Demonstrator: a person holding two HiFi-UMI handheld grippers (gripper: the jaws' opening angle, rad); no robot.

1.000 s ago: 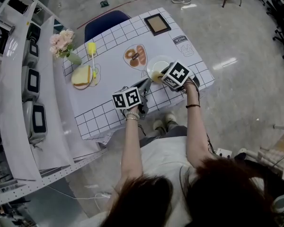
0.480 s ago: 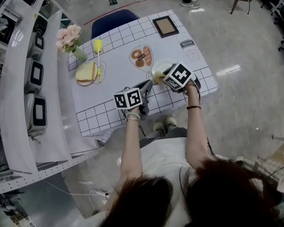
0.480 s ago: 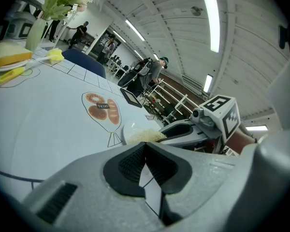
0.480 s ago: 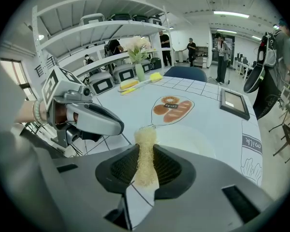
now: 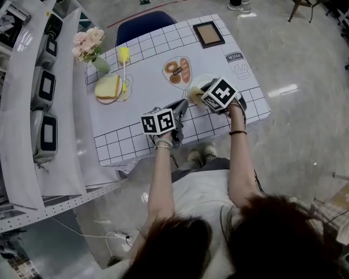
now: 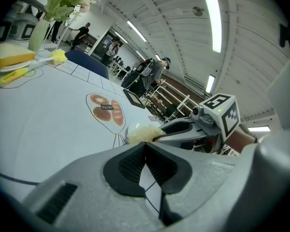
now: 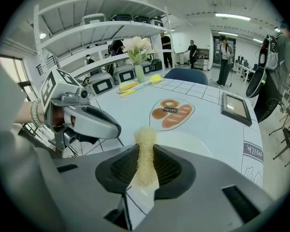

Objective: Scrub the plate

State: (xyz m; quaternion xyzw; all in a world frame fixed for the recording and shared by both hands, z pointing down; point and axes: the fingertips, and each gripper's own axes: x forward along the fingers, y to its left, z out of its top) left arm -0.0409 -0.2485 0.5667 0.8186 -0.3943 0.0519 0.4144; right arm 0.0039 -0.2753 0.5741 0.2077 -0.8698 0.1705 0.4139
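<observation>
My bench (image 5: pixel 141 97) carries a white plate (image 5: pixel 201 80) near its front edge, a picture frame (image 5: pixel 209 34), a flower vase (image 5: pixel 99 63) and a yellow brush (image 5: pixel 124 68).

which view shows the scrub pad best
The right gripper view: the scrub pad stands close-up, pinched in the right tool. The left gripper view shows a pale tuft of it; the head view only a yellowish sliver.

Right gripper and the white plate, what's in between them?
A pale yellow scrubber. The right gripper pinches it, and its tuft sticks out over the plate, seen best in the right gripper view.
</observation>
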